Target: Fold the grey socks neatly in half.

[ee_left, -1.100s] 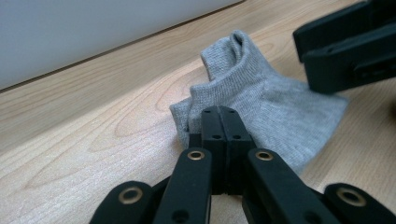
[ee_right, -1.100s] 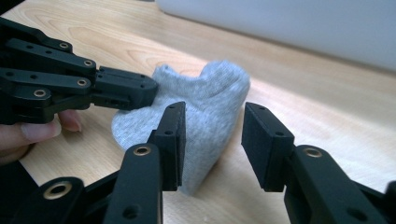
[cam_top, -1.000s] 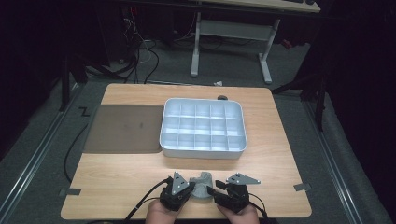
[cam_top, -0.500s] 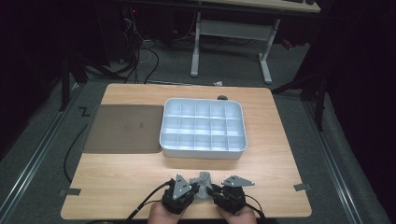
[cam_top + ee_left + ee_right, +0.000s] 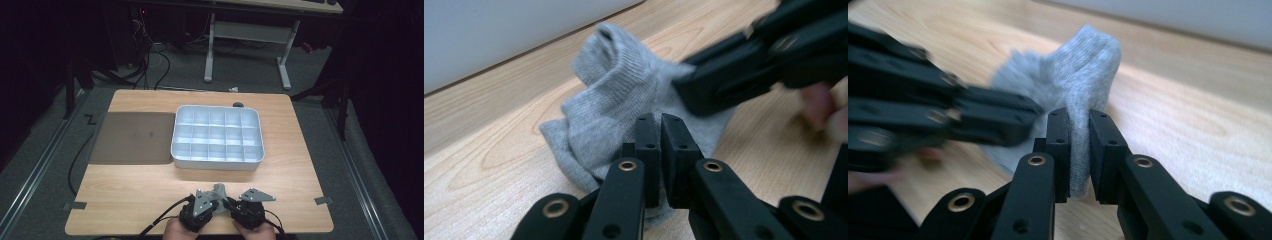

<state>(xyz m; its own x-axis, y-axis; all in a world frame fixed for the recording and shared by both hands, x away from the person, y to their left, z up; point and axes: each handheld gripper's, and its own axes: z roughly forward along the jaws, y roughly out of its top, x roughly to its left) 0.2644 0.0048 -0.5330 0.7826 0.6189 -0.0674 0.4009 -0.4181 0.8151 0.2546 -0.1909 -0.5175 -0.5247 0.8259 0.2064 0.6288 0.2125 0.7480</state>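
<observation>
Your grey sock [image 5: 219,191] lies bunched on the wooden bench [image 5: 125,190], near its front edge and well short of the white compartment tray [image 5: 250,164]. Both of your tongs meet on it, side by side.

Your left tongs [image 5: 660,145] are clenched on the sock: in the left gripper view the jaws stand almost together, with grey fabric behind and beneath them. How much cloth sits between the pads is hard to judge there, since the gap is dark. They have just been closing further.

Your right tongs [image 5: 1079,150] grasp a raised fold of the same sock. In the right gripper view the knit is pinched upright between the two pads and rises above them. These jaws have also just been closing, with the fold between them.

From the high view your hands [image 5: 175,231] enter at the bench's front edge. A dark mat [image 5: 130,137] lies just left of the tray, touching its side.
</observation>
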